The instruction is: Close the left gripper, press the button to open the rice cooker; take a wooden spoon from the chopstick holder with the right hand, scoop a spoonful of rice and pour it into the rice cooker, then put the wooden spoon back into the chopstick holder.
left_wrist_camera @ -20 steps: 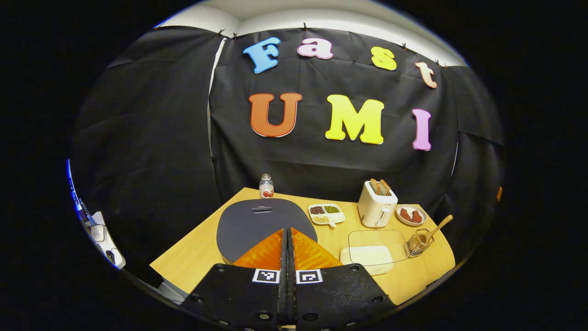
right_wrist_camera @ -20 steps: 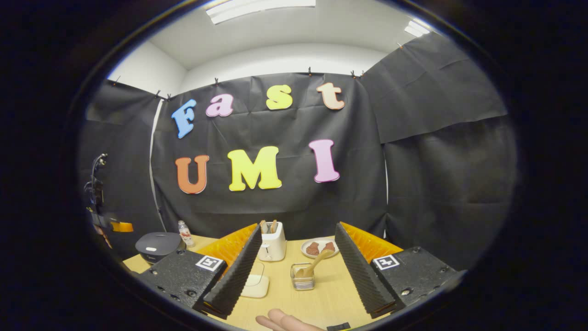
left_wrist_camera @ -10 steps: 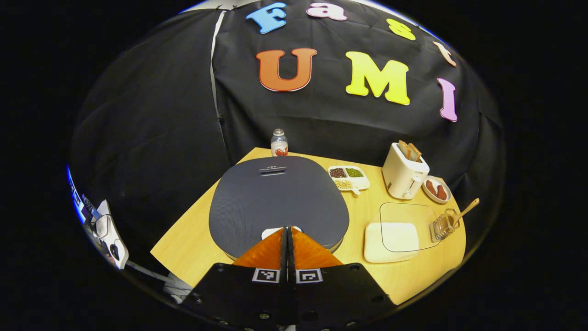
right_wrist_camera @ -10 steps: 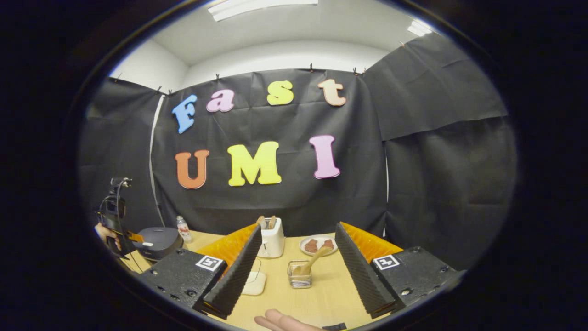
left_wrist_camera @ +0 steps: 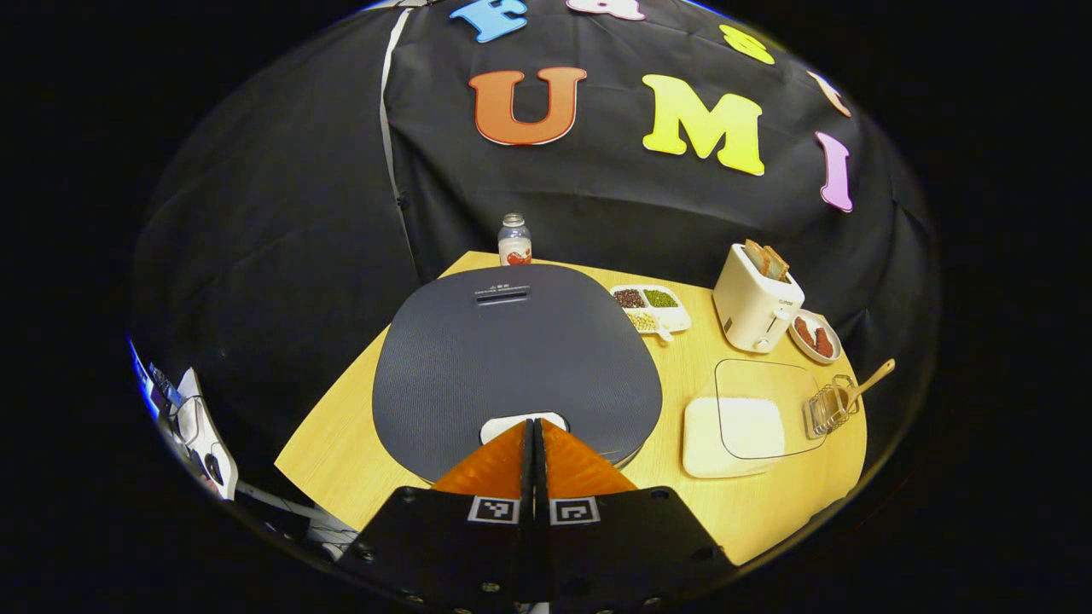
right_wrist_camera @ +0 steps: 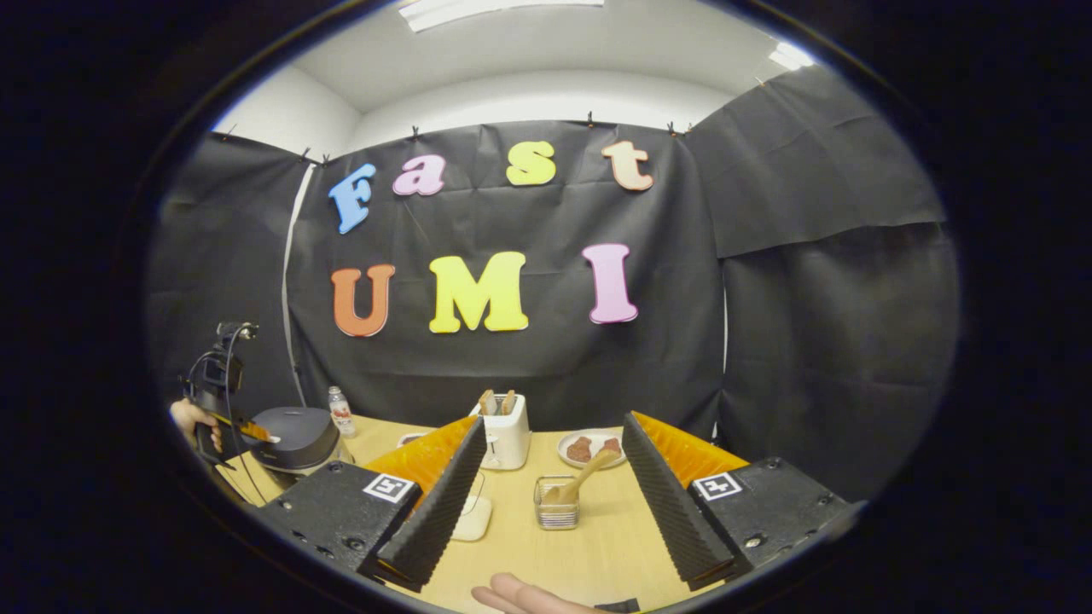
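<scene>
Wooden surface (left_wrist_camera: 358, 460), rice cooker (left_wrist_camera: 512, 358) lid down and larger in left gripper view than before, left tongs (left_wrist_camera: 534, 426) clenched, tips now at its white button (left_wrist_camera: 522, 421), right tongs (right_wrist_camera: 546, 473) released above the surface, wooden spoon (right_wrist_camera: 580, 486) in chopstick holder (right_wrist_camera: 556, 514) as before.

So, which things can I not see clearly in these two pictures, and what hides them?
- Button of the rice cooker, left gripper view: the shut left gripper covers its near part, so contact is unclear.
- Wooden spoon bowl, right gripper view: hidden inside the chopstick holder.
- Rice container: partly behind a finger of the open right gripper.
- Person's hand: cut off by the bottom edge.
</scene>
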